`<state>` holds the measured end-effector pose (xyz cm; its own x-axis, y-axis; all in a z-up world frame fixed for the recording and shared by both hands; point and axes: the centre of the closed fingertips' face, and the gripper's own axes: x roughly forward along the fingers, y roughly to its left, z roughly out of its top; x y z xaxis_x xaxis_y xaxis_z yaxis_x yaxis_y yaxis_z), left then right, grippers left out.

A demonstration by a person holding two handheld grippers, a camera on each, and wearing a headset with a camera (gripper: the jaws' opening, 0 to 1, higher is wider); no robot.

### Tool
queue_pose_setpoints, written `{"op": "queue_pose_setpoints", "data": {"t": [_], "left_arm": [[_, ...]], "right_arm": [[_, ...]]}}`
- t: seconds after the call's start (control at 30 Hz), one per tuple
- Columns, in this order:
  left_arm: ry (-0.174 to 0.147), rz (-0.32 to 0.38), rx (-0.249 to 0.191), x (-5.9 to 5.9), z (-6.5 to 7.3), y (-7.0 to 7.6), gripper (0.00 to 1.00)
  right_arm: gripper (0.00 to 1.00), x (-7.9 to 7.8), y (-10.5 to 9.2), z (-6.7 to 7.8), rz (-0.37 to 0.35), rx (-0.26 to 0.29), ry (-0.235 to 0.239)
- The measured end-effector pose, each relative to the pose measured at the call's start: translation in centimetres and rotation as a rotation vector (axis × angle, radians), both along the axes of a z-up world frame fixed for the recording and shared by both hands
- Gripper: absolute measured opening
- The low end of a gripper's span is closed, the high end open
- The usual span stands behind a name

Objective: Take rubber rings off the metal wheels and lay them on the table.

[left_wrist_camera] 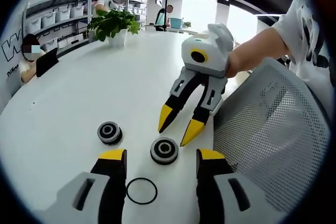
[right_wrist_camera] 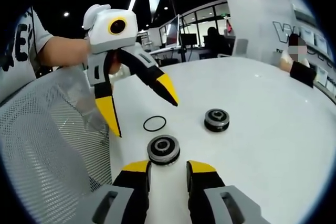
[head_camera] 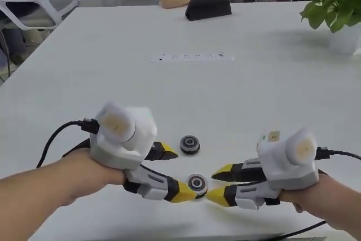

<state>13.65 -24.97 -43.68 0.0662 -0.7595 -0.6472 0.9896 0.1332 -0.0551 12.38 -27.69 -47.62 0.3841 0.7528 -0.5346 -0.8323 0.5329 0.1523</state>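
One thin black rubber ring (left_wrist_camera: 141, 190) lies flat on the white bench (head_camera: 197, 88), so one is done. Our left gripper (head_camera: 181, 172) and right gripper (head_camera: 214, 183) are both open and hold nothing, with the near round metal wheel (head_camera: 196, 183) between them. We think it and the far round metal wheel (head_camera: 190, 144) are left to do.

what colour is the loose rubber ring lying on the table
The rubber ring is black; clearest in the left gripper view.

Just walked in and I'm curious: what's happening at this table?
A person holds a hand-held gripper in each hand, both open, over a white table. The left hand-held gripper and right hand-held gripper point at the nearer metal wheel lying between them. A second wheel sits farther off. One rubber ring already lies loose on the table.
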Motion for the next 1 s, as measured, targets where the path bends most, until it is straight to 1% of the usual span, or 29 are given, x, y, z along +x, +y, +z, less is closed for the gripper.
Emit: {"op": "queue_pose_setpoints", "data": {"t": [0.27, 0.4, 0.63, 0.83, 1.0], "left_arm": [[0.021, -0.002, -0.005, -0.2, -0.4, -0.5, 0.42], [0.028, -0.007, 0.0, -0.4, -0.9, -0.6, 0.38], [0.033, -0.012, 0.009, -0.6, -1.3, -0.7, 0.32], [0.036, -0.021, 0.008, -0.7, -1.5, -1.0, 0.27], [0.036, -0.03, 0.021, -1.0, -2.1, -1.4, 0.24]], "right_arm": [[0.21, 0.0, 0.6, -0.2, 0.003, 0.008, -0.003], [0.2, 0.0, 0.7, -0.3, 0.003, 0.011, -0.001], [0.18, -0.1, 0.8, -0.4, 0.005, 0.011, -0.001], [0.17, -0.2, 0.8, -0.4, 0.004, 0.013, 0.0], [0.17, -0.2, 0.8, -0.4, 0.0, 0.017, 0.001]]}}
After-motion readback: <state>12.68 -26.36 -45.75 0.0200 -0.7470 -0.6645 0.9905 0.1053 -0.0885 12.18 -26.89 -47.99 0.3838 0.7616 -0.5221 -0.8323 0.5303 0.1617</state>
